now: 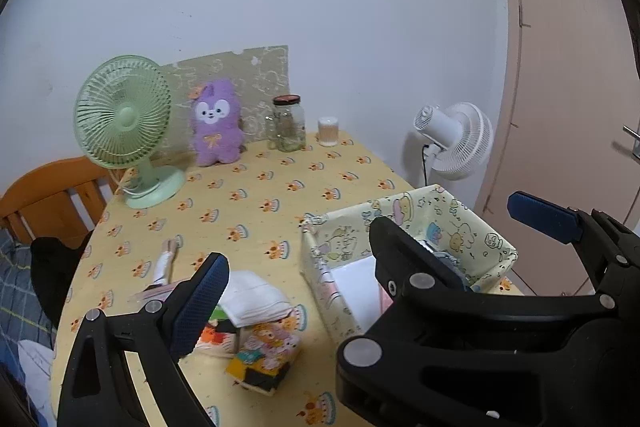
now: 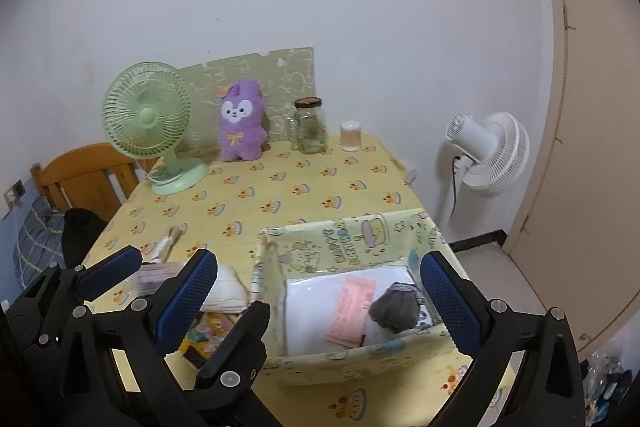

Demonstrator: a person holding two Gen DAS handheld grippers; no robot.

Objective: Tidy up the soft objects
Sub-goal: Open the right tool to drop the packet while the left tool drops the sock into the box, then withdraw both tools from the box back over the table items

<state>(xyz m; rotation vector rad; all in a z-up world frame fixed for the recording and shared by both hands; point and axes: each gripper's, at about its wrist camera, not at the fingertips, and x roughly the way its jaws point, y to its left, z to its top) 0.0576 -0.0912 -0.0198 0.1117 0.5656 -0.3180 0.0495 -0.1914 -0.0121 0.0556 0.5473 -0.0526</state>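
A pale yellow cartoon-print fabric bin [image 2: 352, 243] stands at the table's front right; it also shows in the left wrist view [image 1: 404, 223]. Inside lie a white packet with a pink label [image 2: 320, 303] and a grey knitted item [image 2: 394, 309]. Left of the bin lie a folded white cloth [image 1: 254, 297], a colourful cartoon-print pouch [image 1: 266, 351] and a clear pink packet [image 2: 158, 273]. My left gripper [image 1: 372, 255] is open and empty above the cloth and bin. My right gripper [image 2: 316, 301] is open and empty, its fingers straddling the bin.
At the back of the yellow tablecloth [image 2: 280, 187] stand a green desk fan [image 2: 154, 131], a purple plush toy [image 2: 241, 127], a glass jar [image 2: 310, 127] and a small white container [image 2: 351, 135]. A white fan [image 2: 490, 155] stands right, an orange chair [image 2: 86, 175] left.
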